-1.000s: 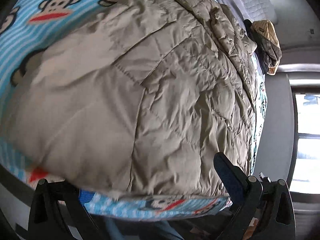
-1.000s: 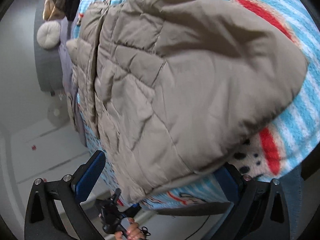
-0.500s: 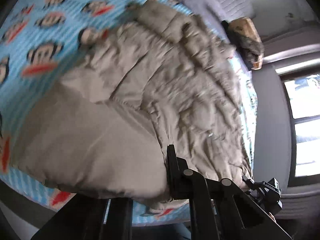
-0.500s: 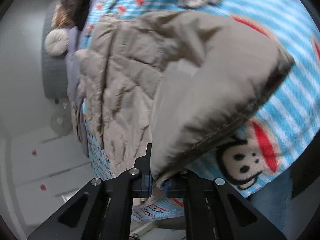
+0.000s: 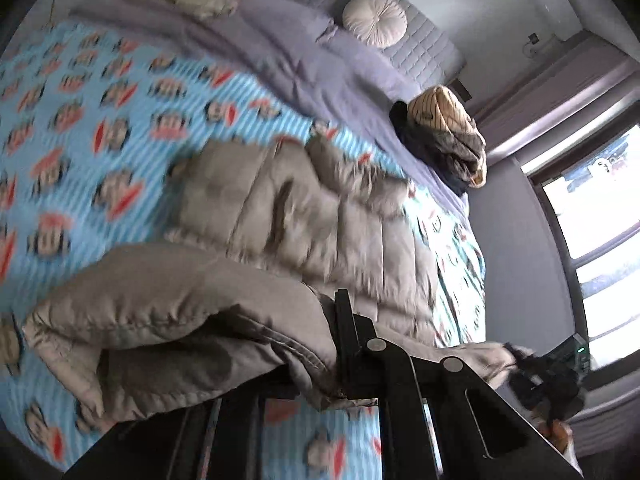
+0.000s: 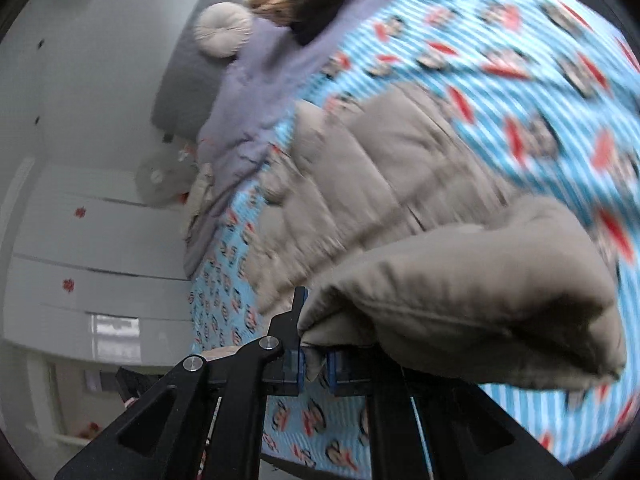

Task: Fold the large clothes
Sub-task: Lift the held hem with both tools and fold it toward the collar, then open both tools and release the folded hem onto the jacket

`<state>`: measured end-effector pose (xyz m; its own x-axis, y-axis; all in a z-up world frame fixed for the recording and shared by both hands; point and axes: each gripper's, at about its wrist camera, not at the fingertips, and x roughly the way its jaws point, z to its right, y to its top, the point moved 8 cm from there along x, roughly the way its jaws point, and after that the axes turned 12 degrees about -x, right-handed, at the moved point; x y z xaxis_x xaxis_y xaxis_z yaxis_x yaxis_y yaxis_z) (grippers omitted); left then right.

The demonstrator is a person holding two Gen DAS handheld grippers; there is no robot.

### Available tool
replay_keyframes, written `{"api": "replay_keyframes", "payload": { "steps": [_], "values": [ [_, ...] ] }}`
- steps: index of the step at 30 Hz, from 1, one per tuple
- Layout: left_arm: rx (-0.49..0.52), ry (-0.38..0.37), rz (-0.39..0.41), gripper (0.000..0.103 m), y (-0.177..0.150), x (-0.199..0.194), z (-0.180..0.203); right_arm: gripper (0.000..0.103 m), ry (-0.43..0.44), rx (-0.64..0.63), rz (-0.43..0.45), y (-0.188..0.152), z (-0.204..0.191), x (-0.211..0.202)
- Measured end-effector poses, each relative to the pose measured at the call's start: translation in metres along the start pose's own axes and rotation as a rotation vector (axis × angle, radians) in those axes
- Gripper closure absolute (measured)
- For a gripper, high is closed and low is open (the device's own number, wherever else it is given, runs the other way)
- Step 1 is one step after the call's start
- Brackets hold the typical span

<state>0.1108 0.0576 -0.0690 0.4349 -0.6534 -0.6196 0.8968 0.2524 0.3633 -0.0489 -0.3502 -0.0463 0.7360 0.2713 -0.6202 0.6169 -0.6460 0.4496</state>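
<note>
A beige quilted puffer jacket lies on a bed with a blue striped monkey-print blanket. My left gripper is shut on the jacket's near hem and holds it lifted above the bed. My right gripper is shut on the other end of the near hem, also lifted, so the jacket curls up toward me. The far part of the jacket still rests flat on the blanket.
A lilac duvet and a round cream cushion lie at the bed's head. A pile of dark and tan clothes sits at the bed's far right corner. A window is on the right; white cupboards stand beside the bed.
Both grippers went from open at the bed's edge to shut on the jacket's near hem, then lifted it up and toward the head of the bed.
</note>
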Motion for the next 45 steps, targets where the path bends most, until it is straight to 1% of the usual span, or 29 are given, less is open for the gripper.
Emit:
{"api": "replay_keyframes", "payload": {
  "steps": [1,4,7,10,13,14,17,20,24,25,27,29,30,31,32,33,34,36,38,39,40,42,44,45],
  "values": [
    [0.001,0.012,0.011,0.089,0.011,0.004,0.006,0.095,0.012,-0.024,-0.005,0.022,-0.007,0.006],
    [-0.012,0.053,0.047,0.089,0.045,0.019,0.026,0.095,0.024,-0.062,-0.020,0.067,-0.016,0.024],
    [-0.005,0.094,0.078,0.089,0.076,0.039,0.039,0.095,0.027,-0.092,-0.044,0.113,-0.022,0.052],
    [-0.015,0.127,0.072,0.089,0.097,0.067,0.038,0.095,0.003,-0.083,-0.086,0.142,-0.013,0.084],
    [-0.013,0.178,0.032,0.089,0.114,0.109,0.026,0.095,-0.023,-0.044,-0.122,0.157,0.007,0.119],
    [-0.011,0.191,0.018,0.089,0.116,0.121,0.022,0.095,-0.037,-0.031,-0.131,0.159,0.015,0.131],
    [0.004,0.224,-0.041,0.089,0.126,0.166,0.007,0.095,-0.085,-0.002,-0.140,0.162,0.038,0.159],
    [0.022,0.258,-0.091,0.089,0.131,0.199,-0.002,0.094,-0.112,0.047,-0.140,0.162,0.059,0.179],
    [0.045,0.267,-0.148,0.088,0.135,0.222,-0.007,0.091,-0.143,0.072,-0.144,0.164,0.073,0.197],
    [0.040,0.261,-0.168,0.088,0.136,0.222,-0.007,0.091,-0.153,0.072,-0.145,0.164,0.074,0.199],
    [0.035,0.241,-0.179,0.084,0.136,0.214,-0.006,0.089,-0.159,0.059,-0.154,0.163,0.070,0.198],
    [0.062,0.218,-0.183,0.080,0.134,0.200,-0.002,0.084,-0.153,0.014,-0.163,0.163,0.060,0.192],
    [0.083,0.212,-0.183,0.073,0.132,0.193,-0.001,0.064,-0.144,-0.008,-0.165,0.164,0.056,0.189],
    [0.101,0.216,-0.177,0.068,0.132,0.187,0.000,0.033,-0.128,-0.035,-0.164,0.166,0.049,0.184],
    [0.117,0.225,-0.165,0.059,0.133,0.182,0.001,0.024,-0.120,-0.059,-0.156,0.168,0.043,0.179],
    [0.133,0.237,-0.148,0.044,0.135,0.177,0.002,0.024,-0.121,-0.083,-0.146,0.170,0.038,0.175],
    [0.163,0.256,-0.105,0.041,0.139,0.168,0.005,0.024,-0.124,-0.122,-0.141,0.172,0.032,0.169],
    [0.195,0.276,-0.051,0.040,0.146,0.157,0.007,0.026,-0.132,-0.148,-0.136,0.173,0.027,0.165],
    [0.203,0.286,-0.013,0.040,0.152,0.152,0.008,0.037,-0.132,-0.171,-0.137,0.168,0.024,0.161],
    [0.210,0.287,-0.011,0.040,0.152,0.154,0.009,0.056,-0.144,-0.184,-0.146,0.166,0.025,0.162],
    [0.217,0.289,-0.025,0.040,0.151,0.160,0.008,0.070,-0.161,-0.198,-0.161,0.162,0.028,0.164],
    [0.219,0.296,-0.064,0.040,0.146,0.178,0.006,0.077,-0.192,-0.242,-0.194,0.154,0.030,0.174],
    [0.238,0.325,-0.082,0.040,0.140,0.201,0.002,0.078,-0.232,-0.275,-0.221,0.148,0.034,0.184],
    [0.261,0.358,-0.069,0.040,0.139,0.209,-0.001,0.078,-0.260,-0.296,-0.225,0.148,0.039,0.189]
  ]
}}
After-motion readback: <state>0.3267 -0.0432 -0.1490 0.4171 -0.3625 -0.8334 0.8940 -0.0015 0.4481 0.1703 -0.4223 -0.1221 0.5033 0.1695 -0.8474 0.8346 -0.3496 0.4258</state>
